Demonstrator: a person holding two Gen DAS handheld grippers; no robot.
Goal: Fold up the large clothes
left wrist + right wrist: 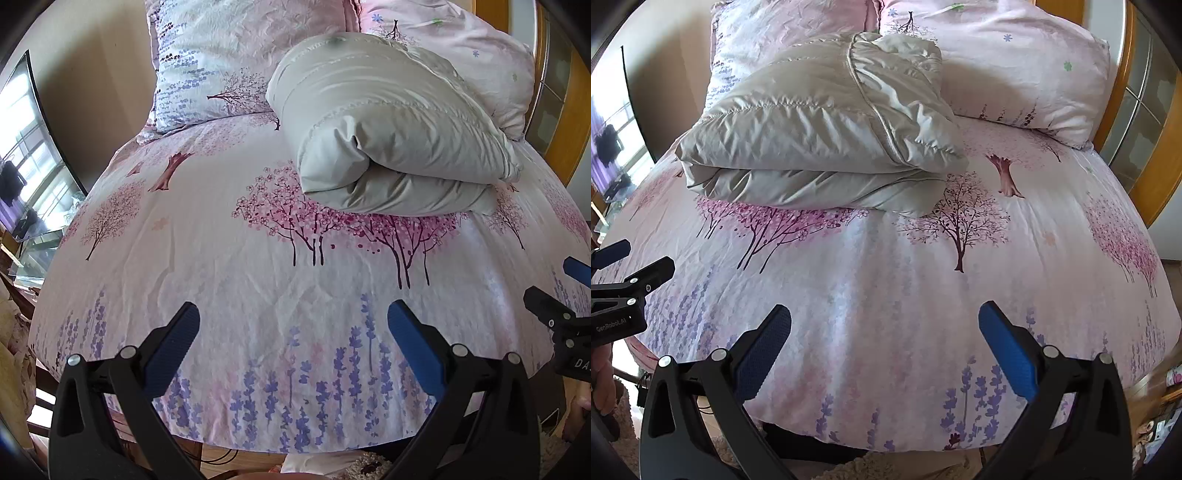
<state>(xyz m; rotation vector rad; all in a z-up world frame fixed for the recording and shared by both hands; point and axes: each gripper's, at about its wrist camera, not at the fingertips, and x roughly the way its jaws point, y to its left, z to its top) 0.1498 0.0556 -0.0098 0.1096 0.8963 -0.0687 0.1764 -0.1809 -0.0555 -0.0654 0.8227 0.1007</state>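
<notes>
On bed (258,288), one folded jacket (384,122), two pillows (207,55)

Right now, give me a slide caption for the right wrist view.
Open right gripper faces a folded grey padded jacket lying on the floral bedsheet.

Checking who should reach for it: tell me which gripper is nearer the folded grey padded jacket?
Roughly even. The left gripper has the folded grey padded jacket ahead to its right; the right gripper has it ahead to its left. Both hover open, apart from it.

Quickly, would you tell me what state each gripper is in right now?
Left gripper: open, holding nothing.
Right gripper: open, holding nothing.
</notes>
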